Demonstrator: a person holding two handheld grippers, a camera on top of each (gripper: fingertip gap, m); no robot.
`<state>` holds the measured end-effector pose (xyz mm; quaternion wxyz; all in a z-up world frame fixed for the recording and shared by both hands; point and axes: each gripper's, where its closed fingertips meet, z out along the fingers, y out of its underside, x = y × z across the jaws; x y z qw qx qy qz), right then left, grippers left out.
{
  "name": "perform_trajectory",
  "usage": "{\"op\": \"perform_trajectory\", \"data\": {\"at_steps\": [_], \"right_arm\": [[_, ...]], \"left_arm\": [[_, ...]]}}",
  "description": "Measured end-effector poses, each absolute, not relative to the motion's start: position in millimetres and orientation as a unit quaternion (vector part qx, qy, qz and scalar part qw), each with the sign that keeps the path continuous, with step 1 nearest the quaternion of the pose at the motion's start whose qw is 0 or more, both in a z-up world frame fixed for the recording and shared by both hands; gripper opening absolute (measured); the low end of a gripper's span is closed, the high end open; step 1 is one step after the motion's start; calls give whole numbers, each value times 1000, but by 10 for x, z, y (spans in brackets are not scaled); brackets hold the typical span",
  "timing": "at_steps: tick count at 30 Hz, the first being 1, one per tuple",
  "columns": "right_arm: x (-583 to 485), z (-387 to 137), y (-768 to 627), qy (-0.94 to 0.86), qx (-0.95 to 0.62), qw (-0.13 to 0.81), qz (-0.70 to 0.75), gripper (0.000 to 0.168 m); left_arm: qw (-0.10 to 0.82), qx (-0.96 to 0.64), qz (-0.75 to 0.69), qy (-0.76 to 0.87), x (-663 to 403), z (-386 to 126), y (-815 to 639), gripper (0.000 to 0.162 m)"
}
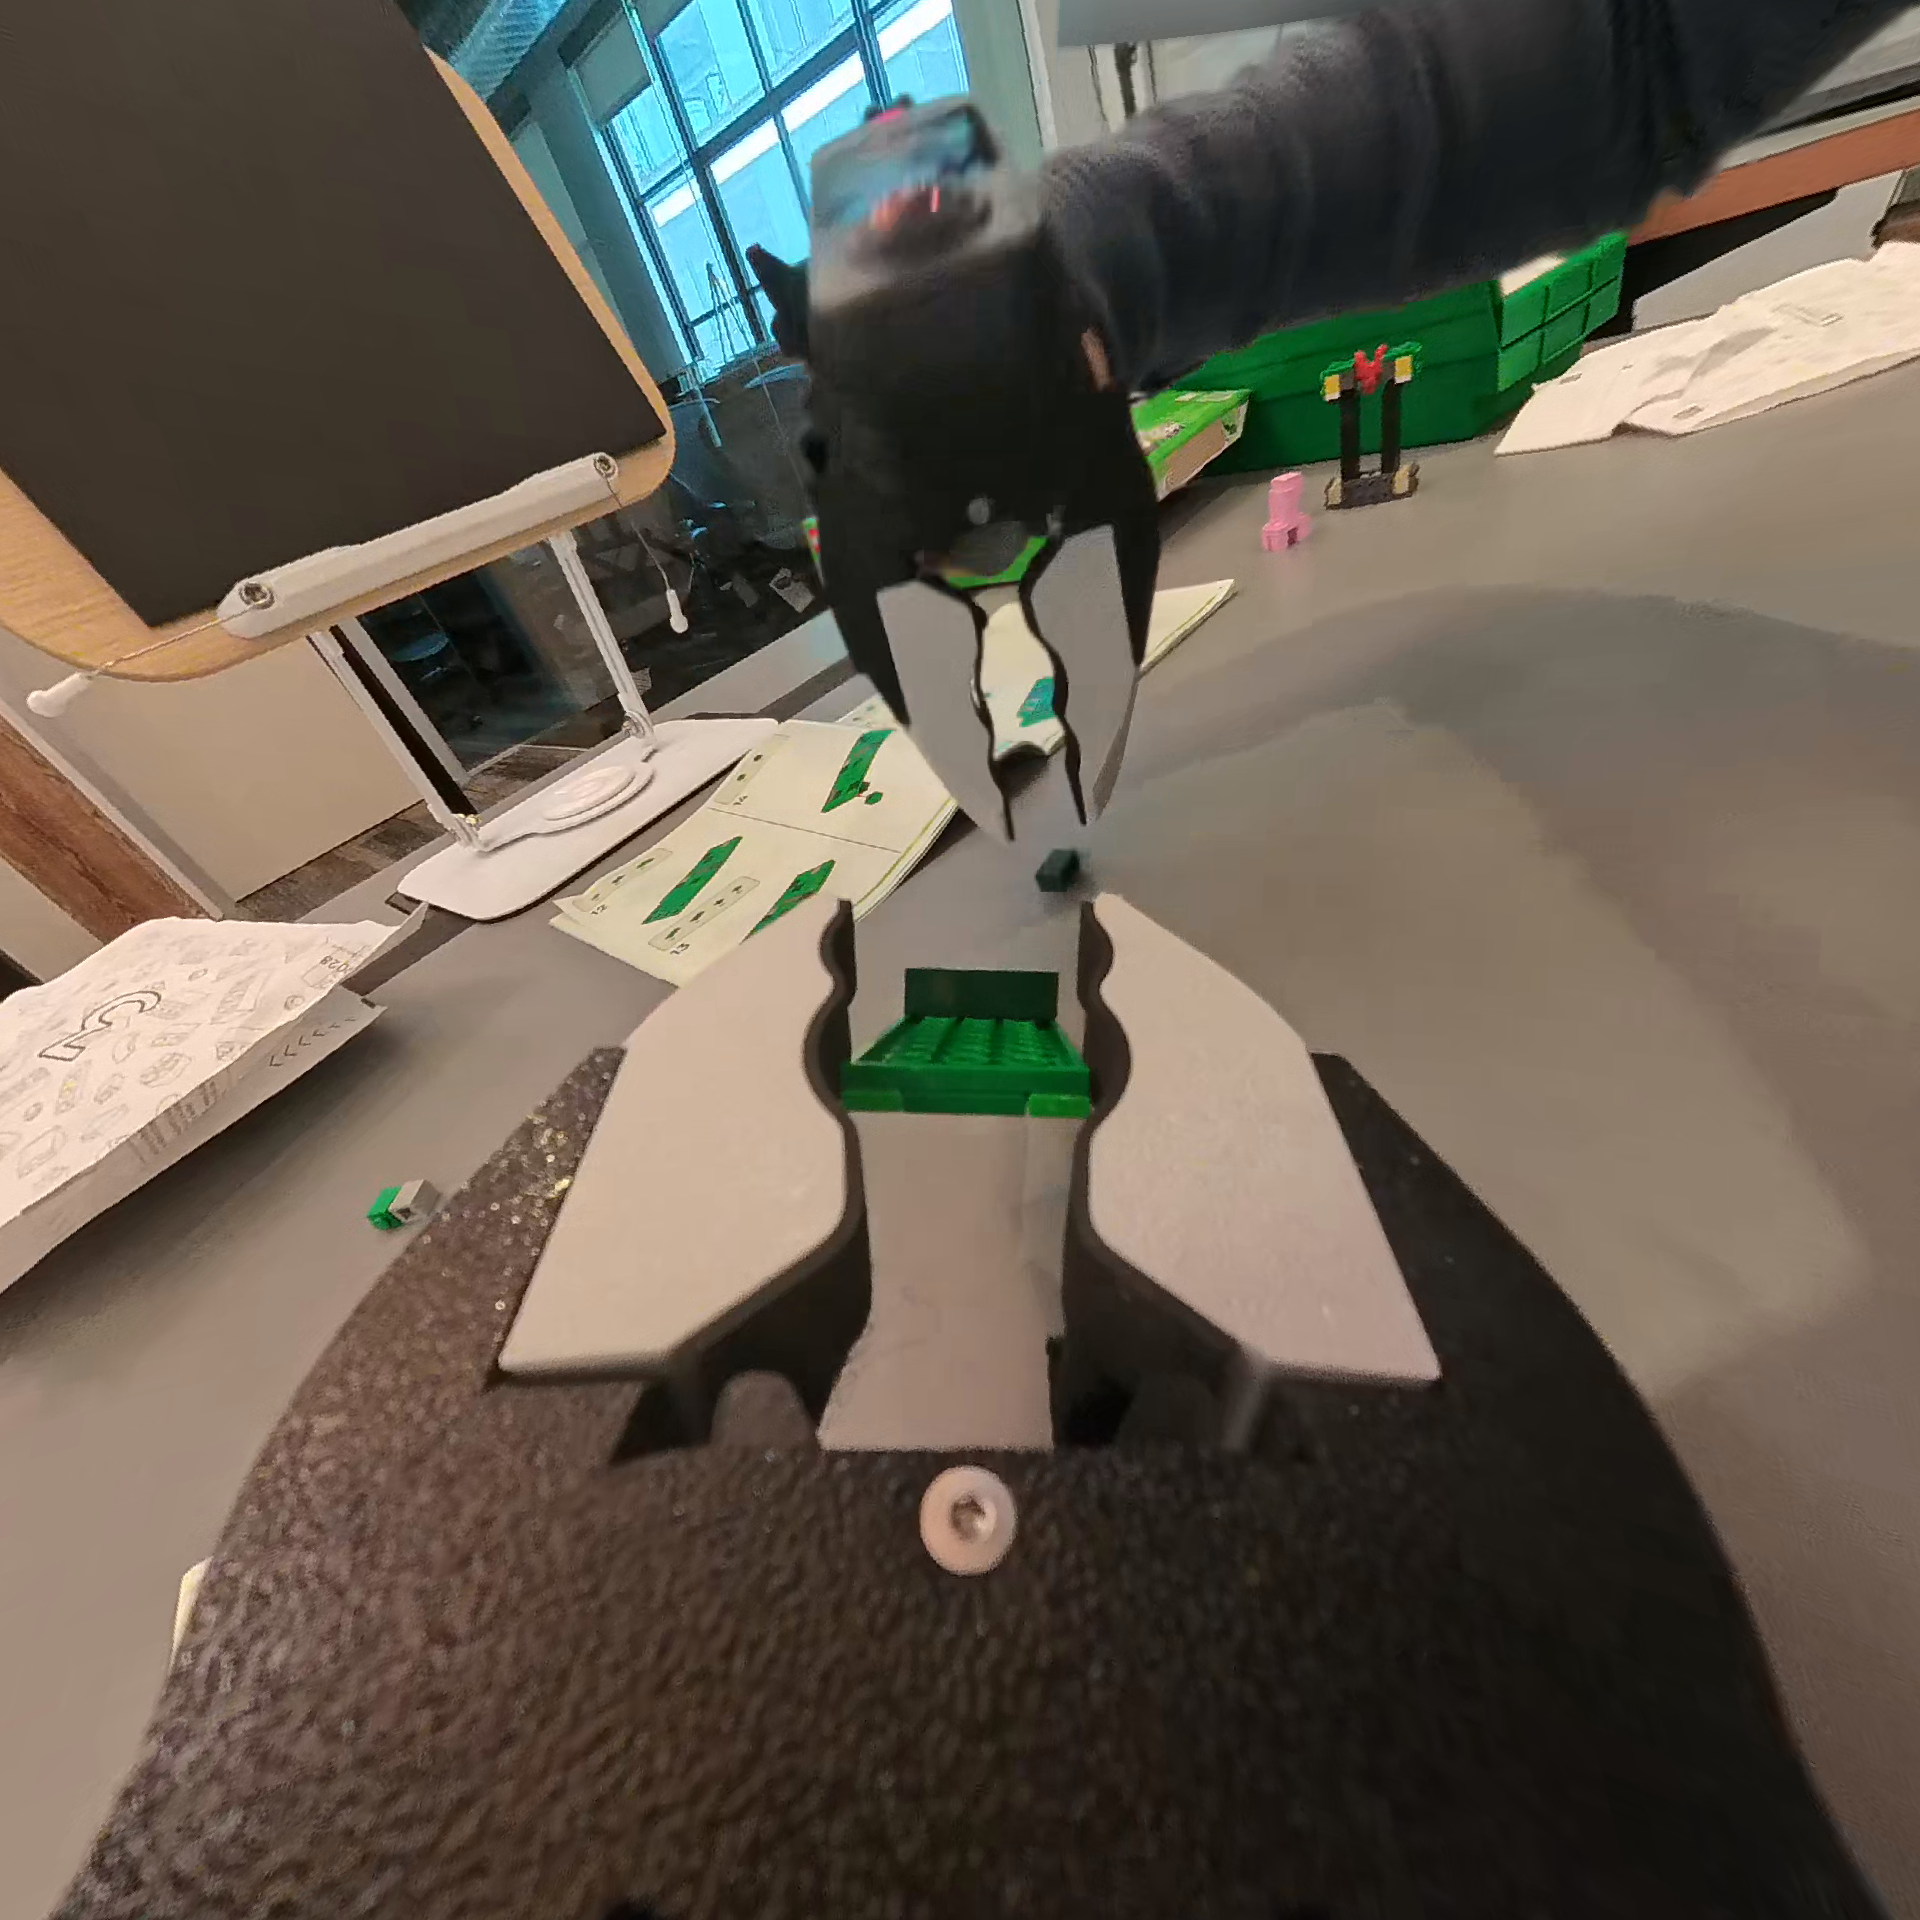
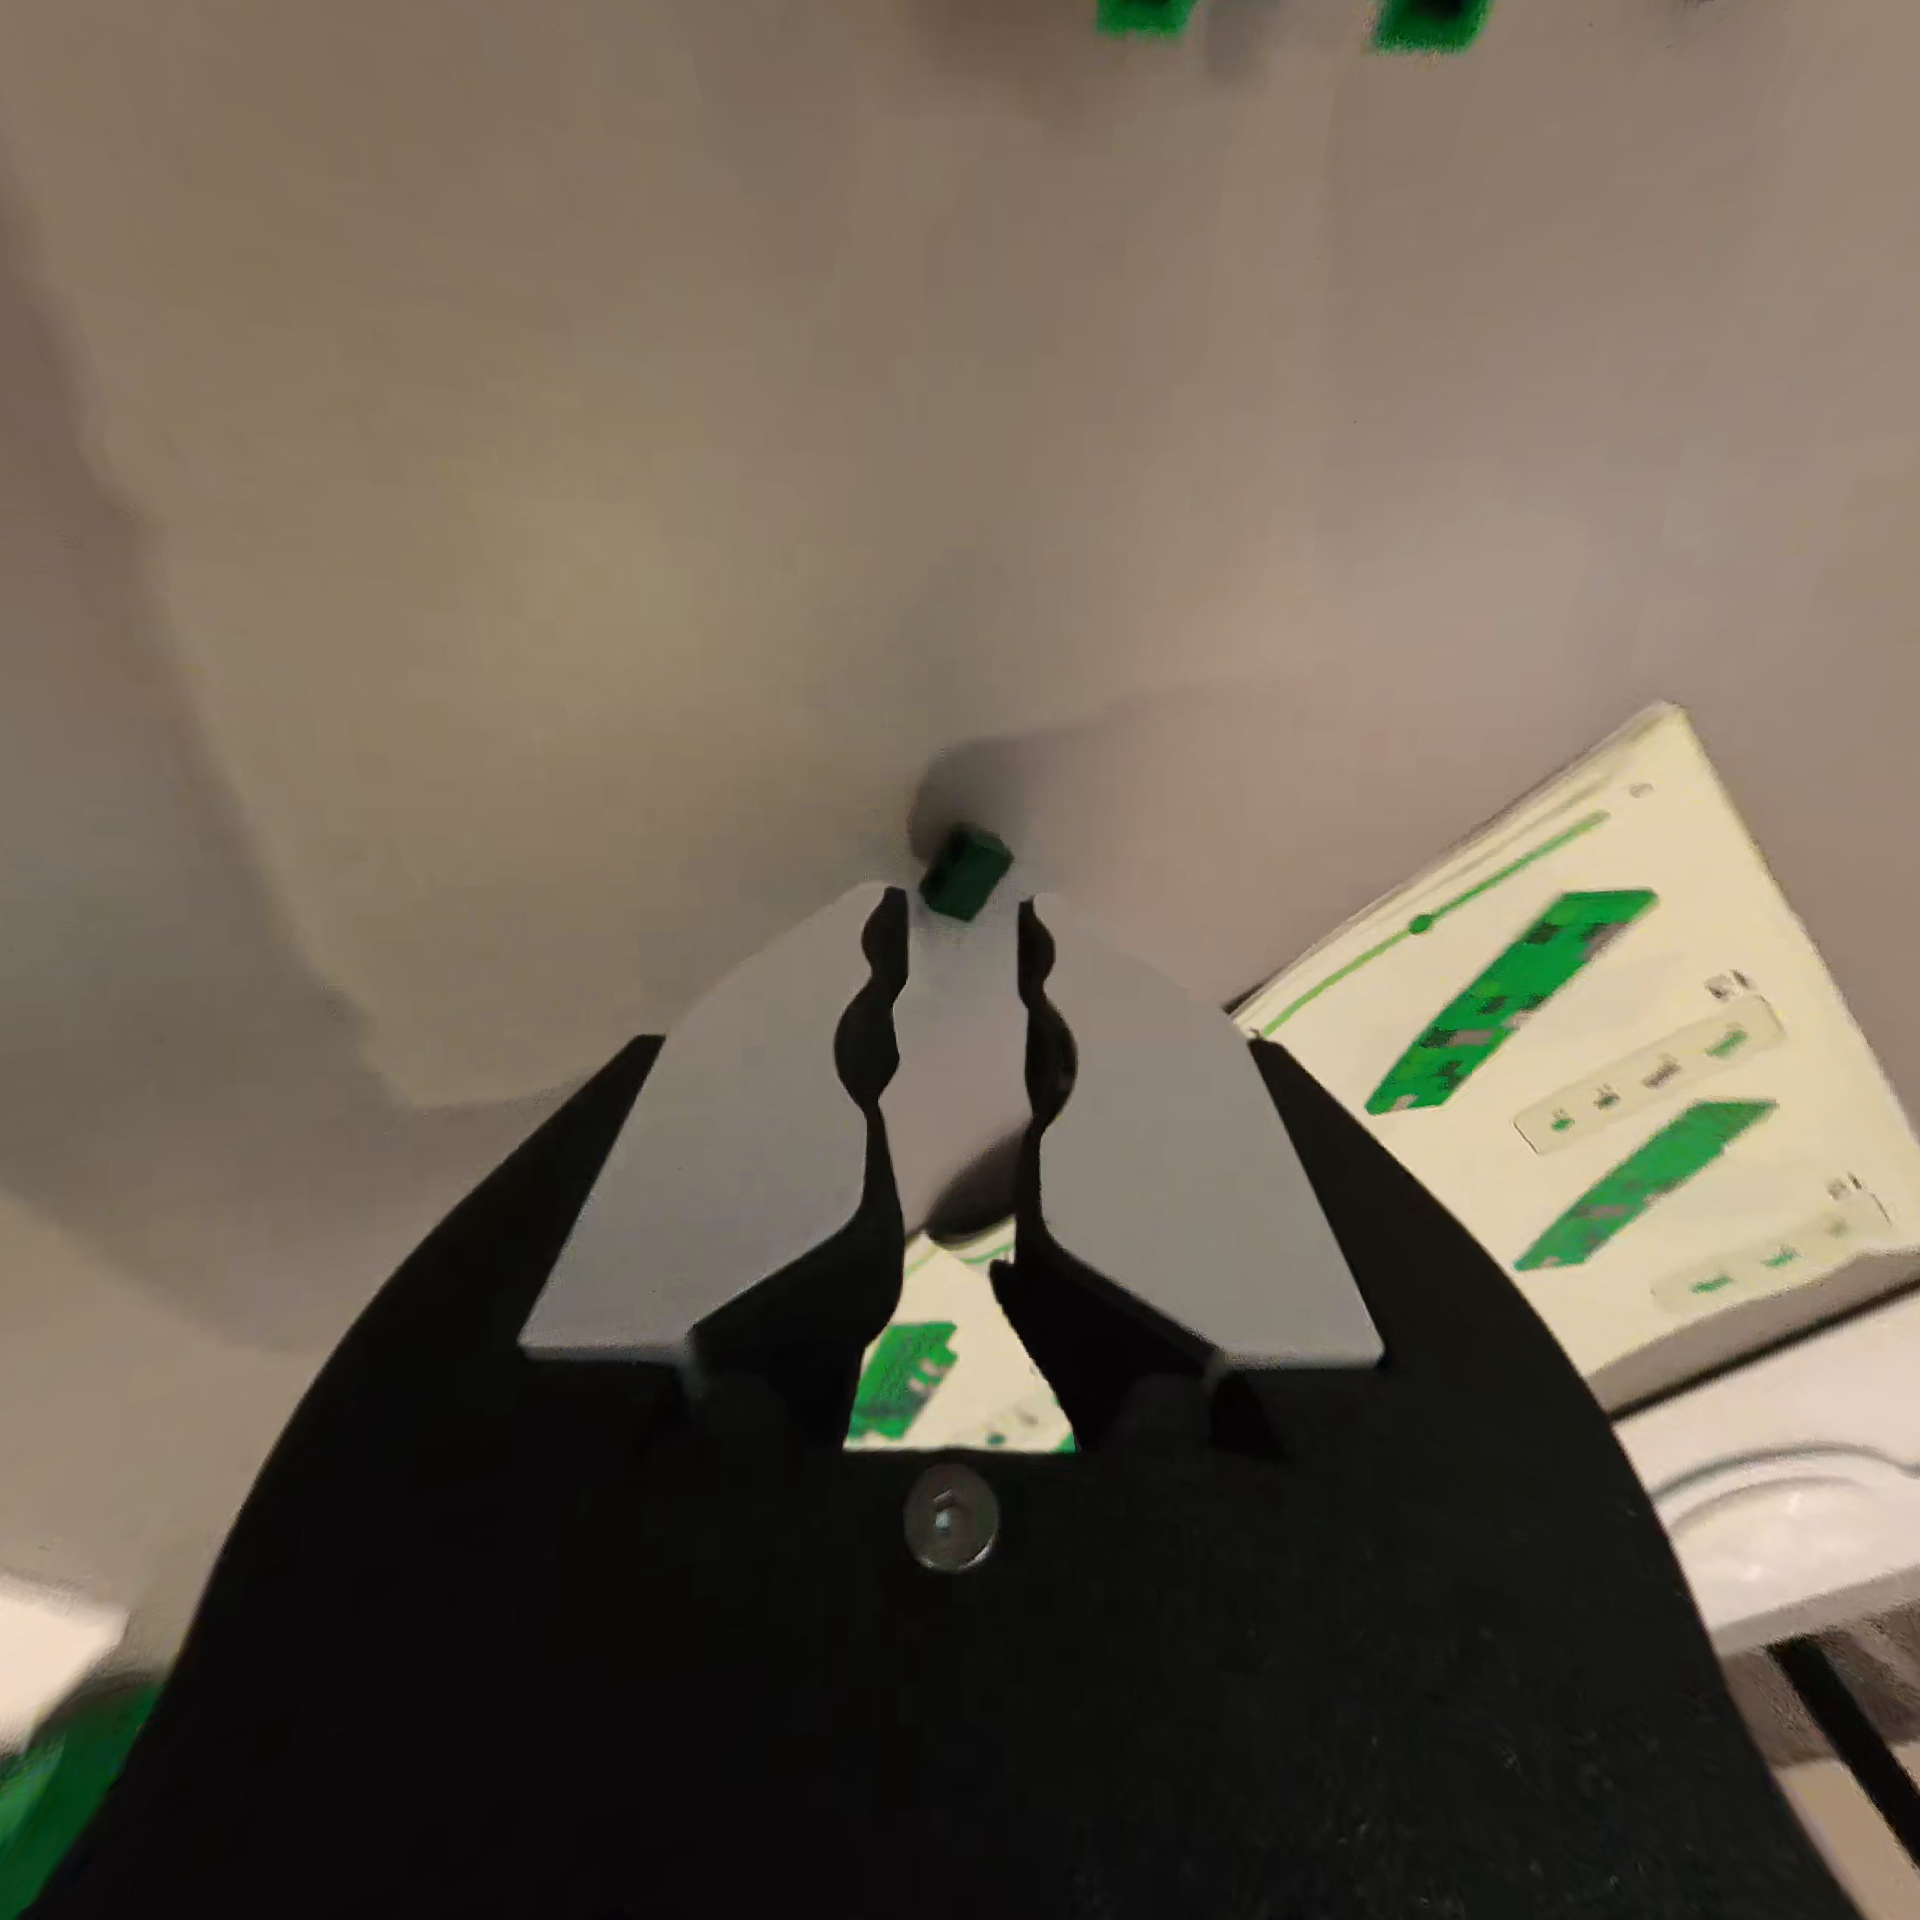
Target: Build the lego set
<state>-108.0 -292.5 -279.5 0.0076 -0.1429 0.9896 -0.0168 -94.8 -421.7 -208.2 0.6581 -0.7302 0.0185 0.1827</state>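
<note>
Lego plate [image 1: 966,1049], bright green and studded, with a darker green wall along its far edge, sits between the two grey fingers of the left claw [image 1: 966,997]. Its sides appear to meet the fingers' inner edges, so the claw is partly closed and gripping it low over the grey desk [image 1: 1507,935].

Just beyond the plate, a small dark green brick [image 1: 1060,869] lies alone on the desk. The right claw [image 1: 1044,821], held by a hand in a dark sleeve [image 1: 1403,187], points steeply down at it, tips just above the brick. In the right wrist view the brick [image 2: 966,871] lies just past the fingertips of the right claw [image 2: 961,906], whose fingers stand a narrow gap apart with nothing between them.

An open instruction booklet [image 1: 790,831] lies on the desk behind the brick, showing green build steps; the right wrist view shows it [image 2: 1558,1039] to the right. A small green and grey piece [image 1: 403,1205] lies to the left, near a printed white paper bag [image 1: 135,1060]. A white stand [image 1: 582,810] holds a dark board [image 1: 260,291] at the left. Farther back are a pink figure [image 1: 1286,511], a small black tower model [image 1: 1369,436], a green box [image 1: 1455,364] and white papers [image 1: 1745,343].
</note>
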Motion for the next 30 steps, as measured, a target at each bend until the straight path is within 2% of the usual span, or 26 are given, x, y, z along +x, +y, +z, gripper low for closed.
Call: {"op": "perform_trajectory", "data": {"at_steps": [3,5,10,16,21,24,30], "right_arm": [[-1067,-2660,-2978,986,-83,-55,-131,26],[-1062,-2594,-2974,971,-35,-110,-210,19],[-1011,-2696,-2903,923,100,-146,-341,19],[-1066,-2800,-2960,918,115,-82,-371,23],[-1129,-2906,-2946,947,105,-24,-303,11],[-1145,-2814,-3010,944,116,9,-309,10],[-1054,-2344,-3481,888,127,52,-440,10]], "left_arm": [[659,-730,182,20,-940,-2081,-4213,41],[659,-730,180,20,-934,-2080,-4202,40],[663,-728,170,28,-892,-2074,-4166,41],[662,-729,170,32,-875,-2079,-4152,40],[662,-729,172,31,-878,-2080,-4153,40],[655,-734,177,25,-902,-2099,-4141,40],[642,-744,184,13,-946,-2133,-4120,41]]}}
